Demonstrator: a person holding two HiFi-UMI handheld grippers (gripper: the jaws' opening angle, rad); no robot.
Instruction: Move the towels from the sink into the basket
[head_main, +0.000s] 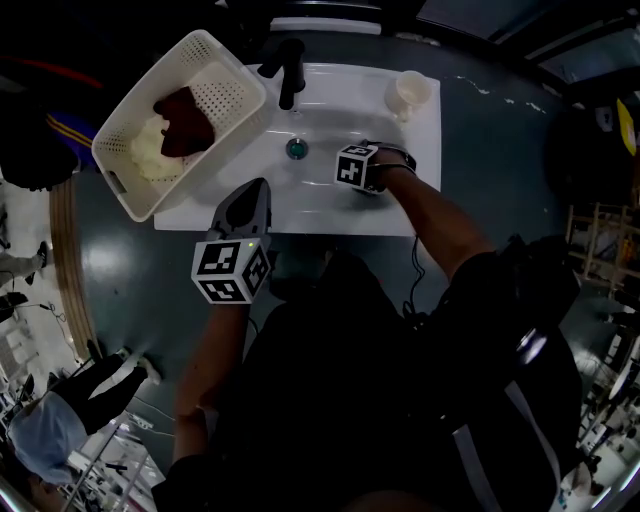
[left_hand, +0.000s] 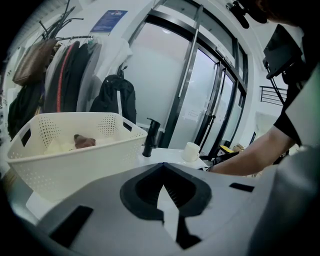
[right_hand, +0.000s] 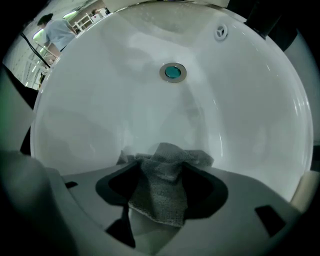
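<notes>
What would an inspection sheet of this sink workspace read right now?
Surface: white sink, holding one towel.
Job's things: grey towel in the sink; red towel and cream towel already in the basket.
Clutter: cup beside the faucet.
Grippers: left claw shut and empty, near the sink's front; right claw points down into the sink, open around the grey towel.
Cables: one cable hangs by the right arm.
Surroundings: hung coats, glass doors, a person.

support: white sink top (head_main: 320, 210) | on it: basket (head_main: 228, 92), cup (head_main: 410, 92), faucet (head_main: 290, 75) | basin: grey towel (right_hand: 160, 195)
</notes>
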